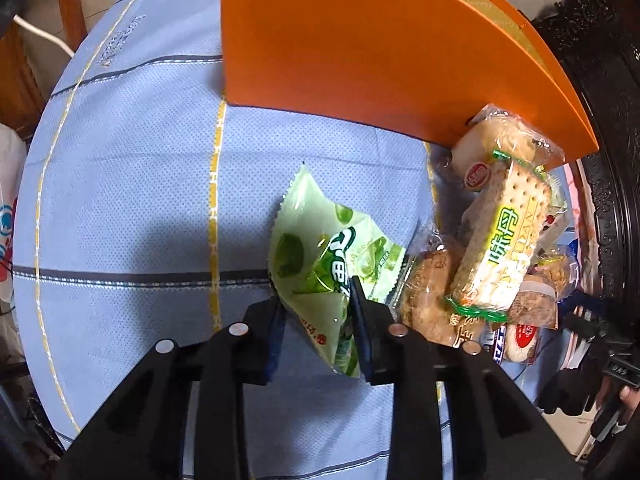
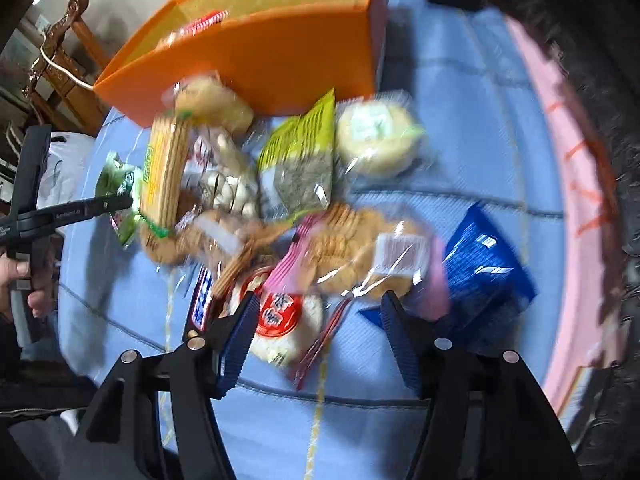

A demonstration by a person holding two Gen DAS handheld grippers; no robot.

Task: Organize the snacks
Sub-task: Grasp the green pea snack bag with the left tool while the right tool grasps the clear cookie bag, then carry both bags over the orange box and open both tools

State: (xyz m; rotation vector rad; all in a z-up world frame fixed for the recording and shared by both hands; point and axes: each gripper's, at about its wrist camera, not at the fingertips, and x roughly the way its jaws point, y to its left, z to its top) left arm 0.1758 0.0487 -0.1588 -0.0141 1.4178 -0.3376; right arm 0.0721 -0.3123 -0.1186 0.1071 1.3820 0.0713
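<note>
My left gripper (image 1: 316,300) is shut on a light green snack packet (image 1: 320,256) and holds it over the blue checked tablecloth (image 1: 132,184). The packet also shows in the right wrist view (image 2: 120,188), at the left edge of the snack pile. An orange box (image 1: 360,44) stands behind, open at the top in the right wrist view (image 2: 260,40). My right gripper (image 2: 316,312) is open above a round red-labelled rice cracker pack (image 2: 280,320). A cracker sandwich pack (image 1: 500,240) leans on the pile (image 2: 166,172).
The pile holds several wrapped cakes, a green seed packet (image 2: 300,160), a round pale cake (image 2: 376,136) and a blue packet (image 2: 484,264). A wooden chair (image 2: 60,56) stands beyond the table. A dark carved edge (image 1: 608,120) lies to the right.
</note>
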